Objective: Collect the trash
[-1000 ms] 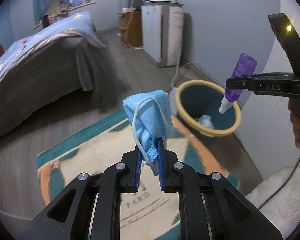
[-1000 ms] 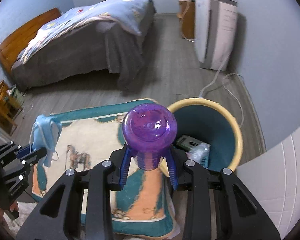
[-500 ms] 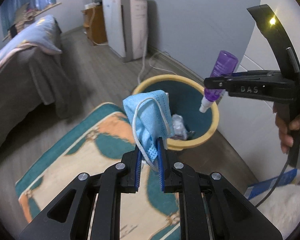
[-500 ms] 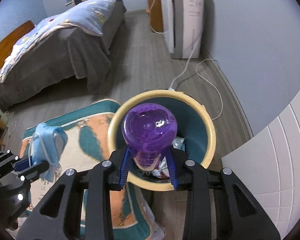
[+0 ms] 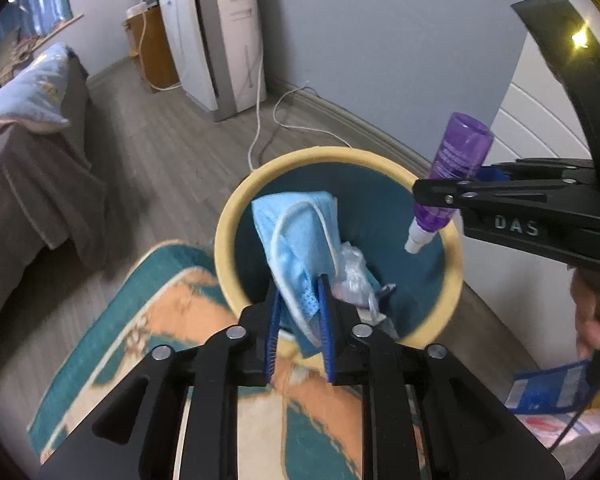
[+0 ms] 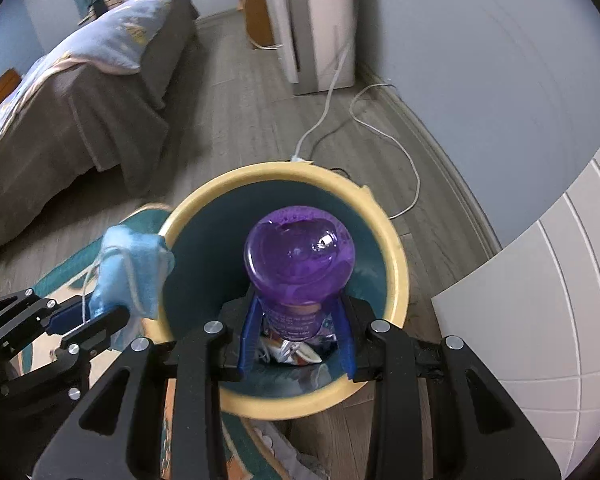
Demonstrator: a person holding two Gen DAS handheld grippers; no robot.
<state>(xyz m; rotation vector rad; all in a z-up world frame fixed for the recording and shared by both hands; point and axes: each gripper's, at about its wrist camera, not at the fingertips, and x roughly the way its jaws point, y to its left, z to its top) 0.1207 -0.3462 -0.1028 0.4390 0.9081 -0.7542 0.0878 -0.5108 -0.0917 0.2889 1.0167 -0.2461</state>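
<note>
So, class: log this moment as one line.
left claw: opening, mask between | right claw: grips purple bottle | both above bin

Bin: stood at frame centre in both wrist views, on the floor beside the rug, near the wall.
Mask: sat between the opening jaws of the left gripper, over the bin's near rim.
Bottle: was clamped neck-down in the right gripper, above the bin's mouth.
Trash: lay inside the bin.
Bed: filled the upper left.
Appliance: stood behind the bin, at the top.
Cable: ran along the floor from the appliance toward the bin.
</note>
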